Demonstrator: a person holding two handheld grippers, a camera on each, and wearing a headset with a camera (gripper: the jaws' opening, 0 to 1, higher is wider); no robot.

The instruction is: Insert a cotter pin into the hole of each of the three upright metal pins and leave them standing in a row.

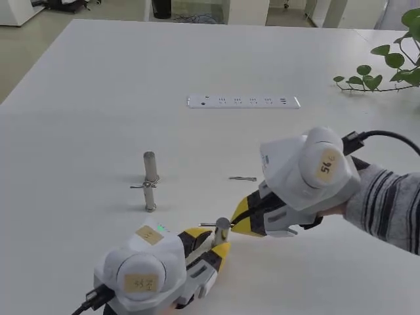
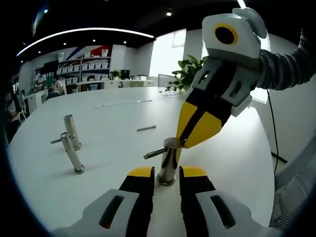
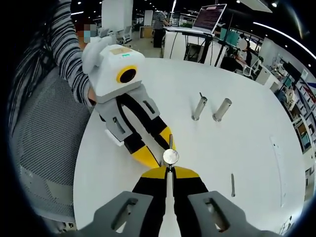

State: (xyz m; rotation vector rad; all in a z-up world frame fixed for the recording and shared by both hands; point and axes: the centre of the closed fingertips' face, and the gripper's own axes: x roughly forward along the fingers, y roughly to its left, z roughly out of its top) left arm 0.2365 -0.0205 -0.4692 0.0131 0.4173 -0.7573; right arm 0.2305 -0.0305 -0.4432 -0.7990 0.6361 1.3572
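Two metal pins stand at the left: the far pin (image 1: 150, 167) is bare, and the near pin (image 1: 150, 197) has a cotter pin (image 1: 139, 186) through it. My left gripper (image 1: 210, 240) is shut on the base of a third metal pin (image 2: 169, 160), holding it upright on the table. My right gripper (image 1: 239, 218) is shut on a cotter pin (image 2: 155, 153) that passes through this pin's top hole and pokes out on the far side. The right gripper view looks down on the pin's round top (image 3: 171, 156) just ahead of the right gripper (image 3: 169, 171).
A loose cotter pin (image 1: 243, 178) lies flat on the white table (image 1: 98, 92) behind the grippers. A white power strip (image 1: 243, 102) lies further back. A plant (image 1: 394, 65) hangs over the table's far right corner. A striped sleeve (image 1: 387, 203) comes in from the right.
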